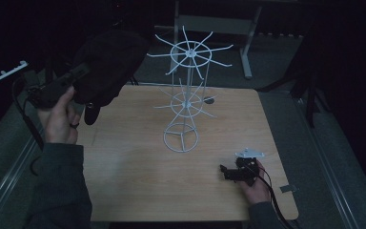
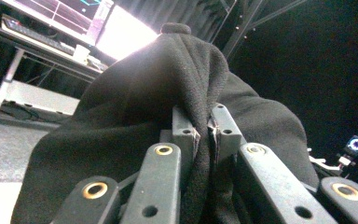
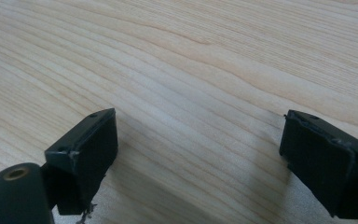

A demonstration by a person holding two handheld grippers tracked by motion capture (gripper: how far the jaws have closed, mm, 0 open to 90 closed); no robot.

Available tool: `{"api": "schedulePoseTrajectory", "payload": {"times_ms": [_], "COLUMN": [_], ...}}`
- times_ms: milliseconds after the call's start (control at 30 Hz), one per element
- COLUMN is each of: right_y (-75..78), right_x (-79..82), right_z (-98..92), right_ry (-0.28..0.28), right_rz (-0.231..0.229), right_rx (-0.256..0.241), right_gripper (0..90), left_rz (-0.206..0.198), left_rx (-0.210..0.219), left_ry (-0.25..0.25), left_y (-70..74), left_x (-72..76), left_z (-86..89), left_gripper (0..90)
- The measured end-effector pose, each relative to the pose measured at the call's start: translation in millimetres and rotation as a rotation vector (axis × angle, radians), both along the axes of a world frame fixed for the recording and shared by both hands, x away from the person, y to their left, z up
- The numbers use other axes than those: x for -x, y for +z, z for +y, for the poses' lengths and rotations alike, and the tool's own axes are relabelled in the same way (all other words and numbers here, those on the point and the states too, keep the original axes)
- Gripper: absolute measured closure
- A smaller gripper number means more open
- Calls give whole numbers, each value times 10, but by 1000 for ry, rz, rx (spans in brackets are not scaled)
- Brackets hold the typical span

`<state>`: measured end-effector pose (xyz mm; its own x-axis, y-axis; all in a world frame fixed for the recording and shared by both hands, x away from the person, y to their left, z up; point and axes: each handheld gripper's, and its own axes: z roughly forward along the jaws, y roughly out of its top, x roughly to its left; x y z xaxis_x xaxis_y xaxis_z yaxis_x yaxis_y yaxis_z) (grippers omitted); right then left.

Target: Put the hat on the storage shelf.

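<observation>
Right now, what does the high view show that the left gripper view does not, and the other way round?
High view alone: the white wire rack standing on the wooden table, and the right gripper held low over the table near the front right corner. Left gripper view alone: the jaws pinching a fold of the black cloth up close, plus a bright screen on a desk behind. Both share the left gripper shut on that cloth, lifted above the table.
</observation>
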<state>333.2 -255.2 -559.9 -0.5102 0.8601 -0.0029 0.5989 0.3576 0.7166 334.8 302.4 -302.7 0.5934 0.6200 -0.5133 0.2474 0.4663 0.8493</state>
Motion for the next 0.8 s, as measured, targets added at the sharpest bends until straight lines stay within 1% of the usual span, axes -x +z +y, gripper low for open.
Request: {"api": "schedulePoseTrajectory", "payload": {"times_ms": [133,233,400,500,700,800], "right_y": [0,0,0,0,0,0], "right_x": [0,1,1,0,-1,-1], "right_z": [0,1,1,0,-1,-1], "right_ry": [0,-1,-1,0,0,1], "right_rz": [0,1,1,0,0,-1], "right_rx": [0,-1,-1,0,1,1], "right_gripper": [110,110,110,110,110,110], "left_rz": [1,-5,-28,-42,-59,-64], "left_rx": [14,46,93,110,123,130], "left_ry": [-7,-22,-51,-71,-115,-126], "left_y": [-19,-23,-25,-32,-40,-43], "left_x": [-41,-58,-74,-89,-120,-134], "left_z": [6,19,22,13,-20,-38], "left_gripper": [843,843,843,843,843,842]}}
